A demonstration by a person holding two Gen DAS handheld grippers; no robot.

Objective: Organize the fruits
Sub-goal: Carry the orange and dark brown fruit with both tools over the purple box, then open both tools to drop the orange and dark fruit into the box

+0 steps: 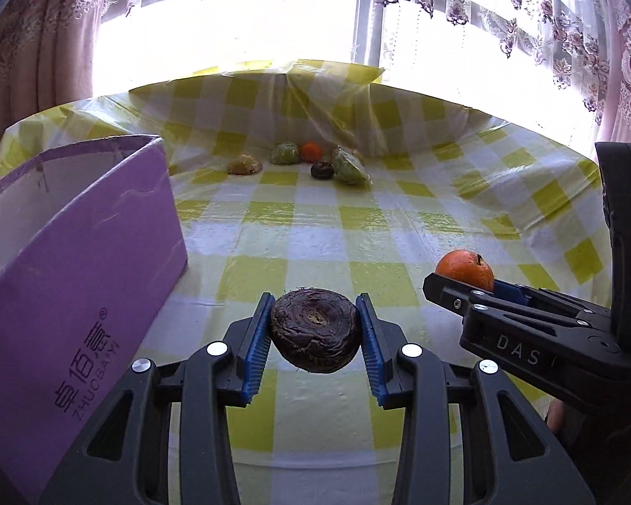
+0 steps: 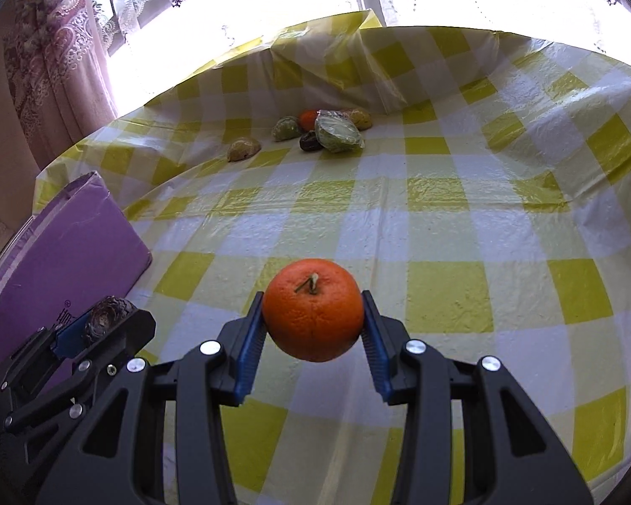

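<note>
My left gripper [image 1: 314, 315] is shut on a dark brown wrinkled fruit [image 1: 315, 330], held above the checked tablecloth next to the purple box [image 1: 75, 261]. My right gripper [image 2: 313, 315] is shut on an orange [image 2: 313, 309] with a short stem, held above the cloth to the right of the left gripper. The orange also shows in the left wrist view [image 1: 465, 270]; the dark fruit also shows in the right wrist view [image 2: 107, 319]. Several more fruits lie at the far side: a tan one [image 1: 244, 165], a green one [image 1: 286, 153], a small orange [image 1: 312, 150], a dark one [image 1: 322, 169], a wrapped green one [image 1: 349, 166].
The open purple box stands at the left edge of the table [image 2: 63, 252]. The yellow and white checked plastic cloth [image 1: 315, 227] covers the table and rises in a fold at the back. Window and curtains lie beyond.
</note>
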